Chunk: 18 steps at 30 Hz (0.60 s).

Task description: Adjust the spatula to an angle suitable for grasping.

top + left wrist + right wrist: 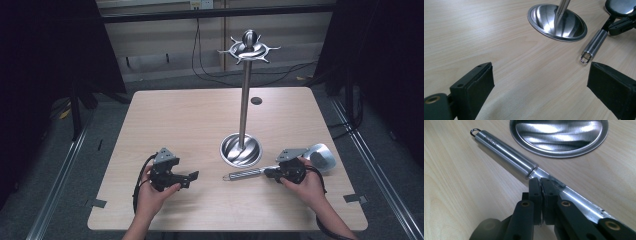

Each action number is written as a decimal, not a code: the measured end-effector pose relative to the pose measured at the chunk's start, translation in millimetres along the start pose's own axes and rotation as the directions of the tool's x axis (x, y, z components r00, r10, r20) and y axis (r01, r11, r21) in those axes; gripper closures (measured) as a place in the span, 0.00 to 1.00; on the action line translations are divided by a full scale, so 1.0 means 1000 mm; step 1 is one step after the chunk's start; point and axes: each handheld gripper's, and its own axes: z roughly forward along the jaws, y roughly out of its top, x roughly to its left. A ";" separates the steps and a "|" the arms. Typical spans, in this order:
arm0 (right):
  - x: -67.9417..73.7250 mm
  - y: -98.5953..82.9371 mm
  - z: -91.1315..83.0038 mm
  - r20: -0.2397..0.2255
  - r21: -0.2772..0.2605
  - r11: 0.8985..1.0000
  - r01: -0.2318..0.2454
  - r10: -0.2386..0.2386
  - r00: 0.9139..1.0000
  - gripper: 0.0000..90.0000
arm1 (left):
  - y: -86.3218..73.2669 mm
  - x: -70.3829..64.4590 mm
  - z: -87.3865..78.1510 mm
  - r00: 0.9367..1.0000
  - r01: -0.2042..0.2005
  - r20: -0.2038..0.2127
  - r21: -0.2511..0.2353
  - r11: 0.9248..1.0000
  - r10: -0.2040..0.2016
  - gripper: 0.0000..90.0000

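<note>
ladle bowl [621, 6] cut off at frame edge, stand's pole [561, 10] cropped

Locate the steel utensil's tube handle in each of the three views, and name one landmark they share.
High view: the tube handle lies low and centre-right, left of the right gripper.
Left gripper view: upper right, slanting, hanging loop nearest the camera.
Right gripper view: upper left, running diagonally toward the shut jaws.
Shared landmark: the stand's round steel base.

Pale wooden table [165, 115] on grey floor [50, 165], dark curtains [45, 45] alongside
</note>
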 end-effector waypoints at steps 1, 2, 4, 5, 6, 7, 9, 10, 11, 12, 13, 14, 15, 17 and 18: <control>0.000 0.000 0.000 -0.001 -0.001 1.000 0.000 0.000 1.000 0.98 | 0.000 0.000 0.000 1.000 0.001 -0.002 0.000 1.000 -0.001 0.07; 0.000 0.000 0.000 0.002 -0.003 1.000 0.001 -0.001 1.000 0.98 | 0.000 0.000 0.001 1.000 0.005 0.001 -0.003 1.000 -0.005 0.07; -0.001 0.000 0.000 0.003 0.001 1.000 -0.002 0.002 1.000 0.98 | 0.000 -0.001 0.001 1.000 0.006 -0.004 0.002 1.000 -0.006 0.07; -0.001 0.000 0.001 0.003 -0.001 1.000 -0.002 0.002 1.000 0.98 | 0.000 -0.001 0.002 1.000 0.006 -0.004 0.002 1.000 -0.006 0.07; -0.001 0.000 0.001 -0.003 0.005 1.000 -0.001 0.001 1.000 0.98 | 0.000 -0.001 0.002 1.000 0.004 -0.001 0.001 1.000 -0.004 0.07; -0.001 0.000 0.001 -0.008 0.001 1.000 0.002 -0.002 1.000 0.97 | 0.000 -0.001 0.003 1.000 0.004 -0.002 0.003 1.000 -0.004 0.07; -0.001 0.000 0.001 -0.017 0.000 1.000 -0.001 0.001 1.000 0.96 | 0.001 -0.001 0.003 1.000 -0.001 0.000 0.007 1.000 0.001 0.07; -0.001 0.000 0.001 -0.012 0.007 1.000 0.002 -0.002 1.000 0.95 | 0.001 -0.001 0.003 1.000 -0.003 0.003 0.005 1.000 0.003 0.07; -0.001 0.000 0.001 -0.012 0.007 1.000 0.002 -0.002 1.000 0.95 | 0.001 -0.001 0.003 1.000 -0.003 0.003 0.005 1.000 0.003 0.07; -0.001 0.000 -0.001 -0.025 0.009 1.000 0.007 -0.007 1.000 0.91 | 0.001 -0.001 0.004 1.000 0.005 0.003 0.001 1.000 -0.005 0.07; -0.001 0.001 -0.002 -0.028 0.010 1.000 0.011 -0.011 1.000 0.91 | 0.001 -0.001 0.003 1.000 0.005 0.003 0.001 1.000 -0.005 0.07; -0.001 0.001 -0.003 -0.042 0.008 1.000 0.023 -0.023 0.999 0.90 | 0.001 -0.001 0.003 1.000 0.005 0.005 0.001 1.000 -0.005 0.07; 0.000 0.002 -0.005 -0.050 0.013 0.999 0.033 -0.033 0.998 0.88 | 0.001 -0.001 0.003 1.000 0.006 0.004 0.000 1.000 -0.006 0.07; 0.000 0.004 -0.009 -0.056 0.026 0.998 0.058 -0.056 0.997 0.85 | 0.001 -0.001 0.003 1.000 0.006 0.008 -0.002 1.000 -0.006 0.07; 0.000 0.004 -0.011 -0.065 0.030 0.997 0.068 -0.066 0.996 0.83 | 0.001 -0.001 0.003 1.000 0.007 0.009 -0.001 1.000 -0.007 0.07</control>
